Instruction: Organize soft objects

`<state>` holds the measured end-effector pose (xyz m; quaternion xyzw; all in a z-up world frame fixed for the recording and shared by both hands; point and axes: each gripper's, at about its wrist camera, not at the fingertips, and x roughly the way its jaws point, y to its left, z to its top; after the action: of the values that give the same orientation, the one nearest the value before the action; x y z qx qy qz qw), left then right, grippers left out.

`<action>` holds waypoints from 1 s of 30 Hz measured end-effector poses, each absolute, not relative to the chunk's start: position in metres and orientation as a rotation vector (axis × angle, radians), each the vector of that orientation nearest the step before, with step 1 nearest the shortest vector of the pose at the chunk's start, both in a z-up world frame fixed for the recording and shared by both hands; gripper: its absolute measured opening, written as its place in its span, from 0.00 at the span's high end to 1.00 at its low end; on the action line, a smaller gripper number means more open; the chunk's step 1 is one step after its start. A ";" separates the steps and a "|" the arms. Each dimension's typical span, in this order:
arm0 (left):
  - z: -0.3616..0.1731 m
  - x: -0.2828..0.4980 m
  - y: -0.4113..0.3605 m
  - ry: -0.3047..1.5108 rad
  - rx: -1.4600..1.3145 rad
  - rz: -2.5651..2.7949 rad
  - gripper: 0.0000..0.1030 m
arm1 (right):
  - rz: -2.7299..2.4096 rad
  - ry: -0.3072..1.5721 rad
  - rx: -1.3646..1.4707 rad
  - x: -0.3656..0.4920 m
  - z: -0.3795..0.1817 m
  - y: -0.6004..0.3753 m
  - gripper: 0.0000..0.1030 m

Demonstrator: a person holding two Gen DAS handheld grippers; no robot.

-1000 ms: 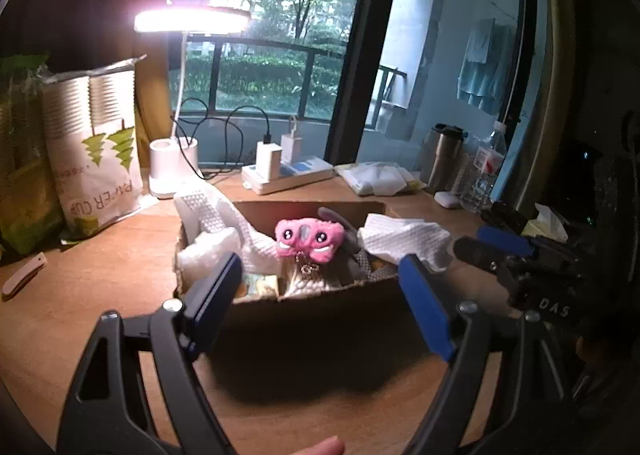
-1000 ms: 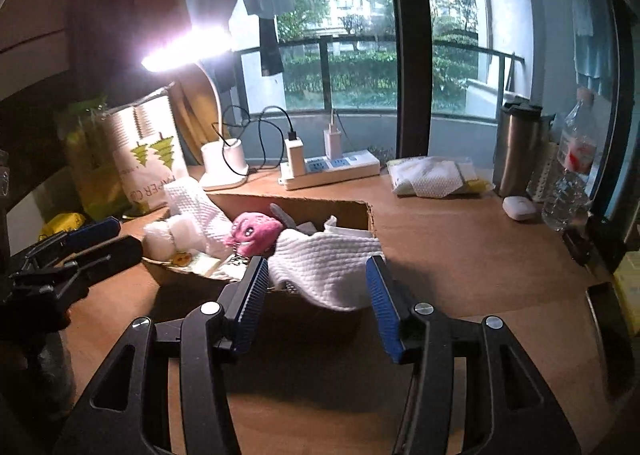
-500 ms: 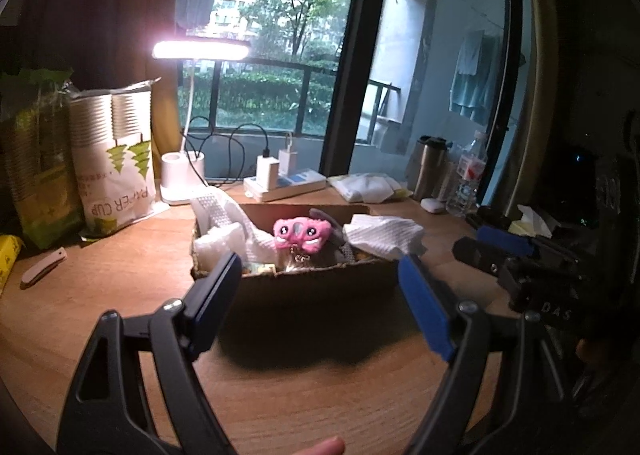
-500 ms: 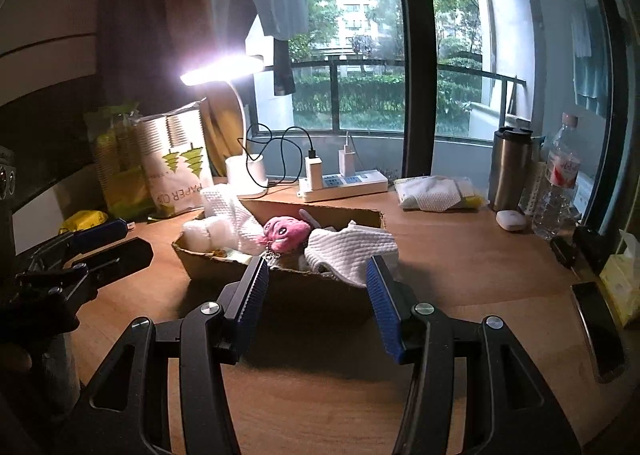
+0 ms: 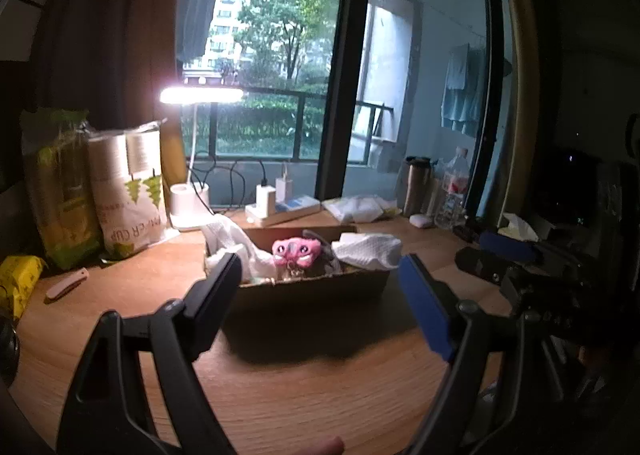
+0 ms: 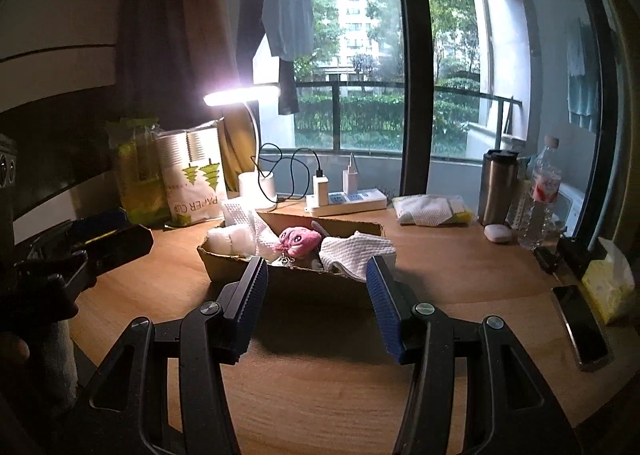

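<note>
Both pairs of jaws — left gripper (image 5: 320, 287) wide, right gripper (image 6: 316, 287) half open, both empty — have drawn back over the wooden table (image 6: 320, 395); the shallow cardboard box (image 6: 296, 279) holds pink plush toy (image 6: 300, 241) and white cloths (image 6: 352, 251) — sorting likely finished.

Ahead of the left hand-held gripper (image 5: 320, 287), a shallow brown cardboard box (image 5: 312, 285) sits on the wooden tabletop (image 5: 280, 387). In it, a pink plush toy (image 5: 297, 251) lies between crumpled white cloths (image 5: 236, 243) to its left and a folded white towel (image 5: 368, 249) to its right. Behind the box stands a white power strip (image 5: 282, 211), and a white desk lamp (image 5: 188, 207) left of that. The right hand-held gripper (image 6: 316, 295) hovers before the same box.
</note>
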<state>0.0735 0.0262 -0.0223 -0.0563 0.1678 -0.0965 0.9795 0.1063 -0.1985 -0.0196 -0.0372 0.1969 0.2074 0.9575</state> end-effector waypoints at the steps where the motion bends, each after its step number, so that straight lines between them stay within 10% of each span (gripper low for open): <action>1: -0.020 0.070 0.027 0.329 -0.118 -0.192 0.20 | 0.418 0.393 -0.076 0.102 -0.017 -0.200 0.47; 8: -0.001 0.055 0.034 0.282 -0.119 -0.189 0.09 | 0.390 0.345 -0.070 0.082 0.001 -0.208 0.30; 30: 0.049 0.033 0.027 0.177 -0.075 -0.134 0.01 | 0.333 0.231 -0.045 0.056 0.051 -0.229 0.29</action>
<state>0.0326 0.0274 0.0491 -0.0376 0.0882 -0.0668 0.9932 0.0556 -0.2292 0.0506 -0.0223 0.1145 0.1651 0.9793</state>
